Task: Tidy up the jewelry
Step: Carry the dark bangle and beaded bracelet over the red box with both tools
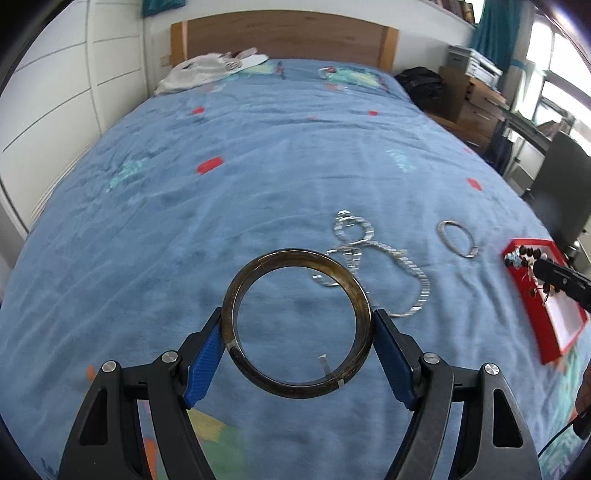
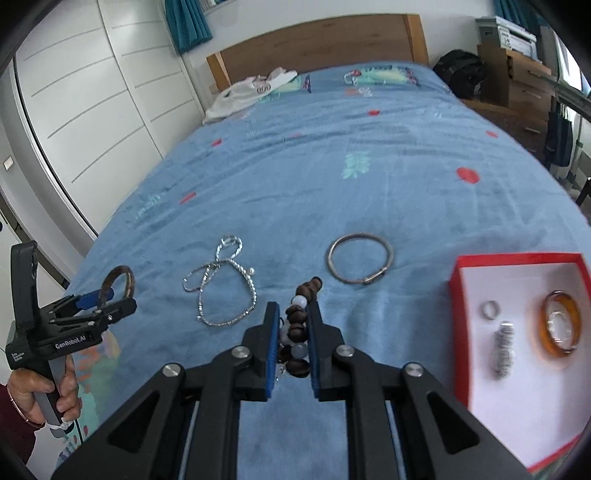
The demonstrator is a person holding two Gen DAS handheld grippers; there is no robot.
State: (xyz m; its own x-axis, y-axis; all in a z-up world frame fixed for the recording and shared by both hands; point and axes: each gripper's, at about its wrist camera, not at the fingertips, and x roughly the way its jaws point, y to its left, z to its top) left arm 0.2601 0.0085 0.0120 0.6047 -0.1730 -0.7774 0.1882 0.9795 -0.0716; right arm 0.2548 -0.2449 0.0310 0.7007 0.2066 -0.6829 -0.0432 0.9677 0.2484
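Note:
My left gripper is shut on a dark brown bangle, held above the blue bedspread; the same gripper and bangle show at the left of the right wrist view. My right gripper is shut on a bracelet of brown and pale beads, lifted off the bed. A silver chain necklace and a silver bangle lie on the bedspread. The red box with a white lining sits at right and holds an amber bangle, a ring and a silver piece.
The bed fills both views, with a wooden headboard and white clothing at its far end. White wardrobe doors stand to the left. A person's hand grips the left tool's handle. A desk and chair stand on the right.

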